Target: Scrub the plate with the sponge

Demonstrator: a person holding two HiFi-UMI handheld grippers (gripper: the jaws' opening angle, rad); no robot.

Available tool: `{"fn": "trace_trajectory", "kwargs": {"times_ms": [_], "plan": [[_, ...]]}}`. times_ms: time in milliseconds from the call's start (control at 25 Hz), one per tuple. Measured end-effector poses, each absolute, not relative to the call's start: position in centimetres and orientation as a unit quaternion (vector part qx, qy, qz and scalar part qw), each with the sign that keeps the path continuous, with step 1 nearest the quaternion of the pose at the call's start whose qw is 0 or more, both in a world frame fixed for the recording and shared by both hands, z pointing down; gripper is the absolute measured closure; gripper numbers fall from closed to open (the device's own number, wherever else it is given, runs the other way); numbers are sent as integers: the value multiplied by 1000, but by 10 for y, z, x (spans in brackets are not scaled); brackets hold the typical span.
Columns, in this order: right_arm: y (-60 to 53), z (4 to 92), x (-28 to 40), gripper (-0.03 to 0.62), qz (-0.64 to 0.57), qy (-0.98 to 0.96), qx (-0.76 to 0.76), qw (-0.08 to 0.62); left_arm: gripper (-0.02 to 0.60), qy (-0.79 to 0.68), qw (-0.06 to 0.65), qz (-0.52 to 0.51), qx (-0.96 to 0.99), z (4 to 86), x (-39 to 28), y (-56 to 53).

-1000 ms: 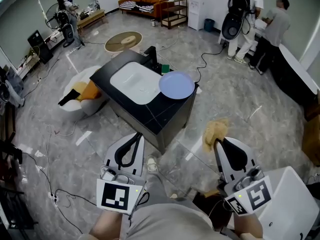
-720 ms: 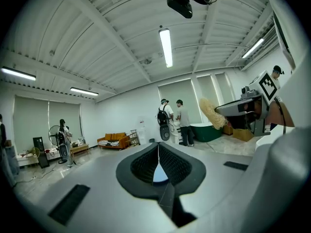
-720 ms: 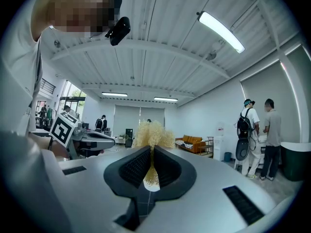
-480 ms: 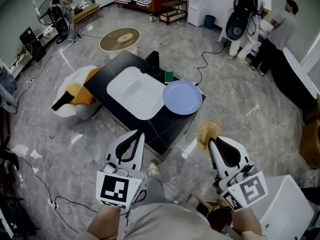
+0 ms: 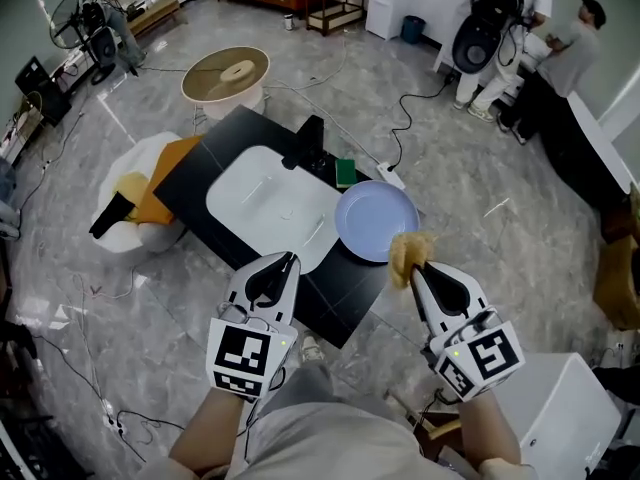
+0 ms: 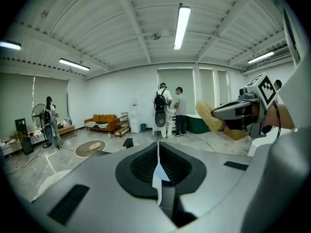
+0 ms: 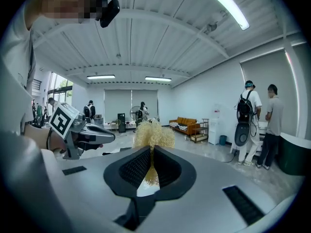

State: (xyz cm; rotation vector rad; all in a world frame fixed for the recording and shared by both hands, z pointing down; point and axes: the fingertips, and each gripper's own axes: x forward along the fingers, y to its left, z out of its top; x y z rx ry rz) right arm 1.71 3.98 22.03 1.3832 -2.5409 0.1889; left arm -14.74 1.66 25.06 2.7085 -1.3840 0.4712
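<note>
A pale blue plate lies on the right corner of a black counter, beside a white sink basin. My right gripper is shut on a yellow fibrous sponge, which hangs just over the plate's near edge. In the right gripper view the sponge sticks out past the closed jaws. My left gripper is shut and holds nothing, level with the counter's near edge, left of the plate. From the left gripper view the right gripper and the sponge show at the right.
A black faucet and a green block stand behind the basin. A white-and-orange seat sits left of the counter, a round stool beyond it. Cables run over the floor. Two people stand at the far right. A white box is near my right arm.
The counter and plate have come nearer and lower in view. Both grippers moved forward; the sponge now overlaps the plate's near edge instead of hanging over the floor.
</note>
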Motion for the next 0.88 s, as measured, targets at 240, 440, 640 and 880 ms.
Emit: {"fn": "trace_trajectory", "kwargs": {"times_ms": [240,440,640,880], "plan": [[-18,270,2,549,96,-860,477,153,534,-429,82,144,888,280,-157,-33],[-45,312,7,549,147,-845,485,168,458,-413,144,147,887,313,-152,-60],[-67,359,19,549,181,-838,478,190,438,-404,190,180,876,361,-135,-79],[-94,422,35,549,216,-837,450,225,425,-399,241,220,857,422,-99,-100]]}}
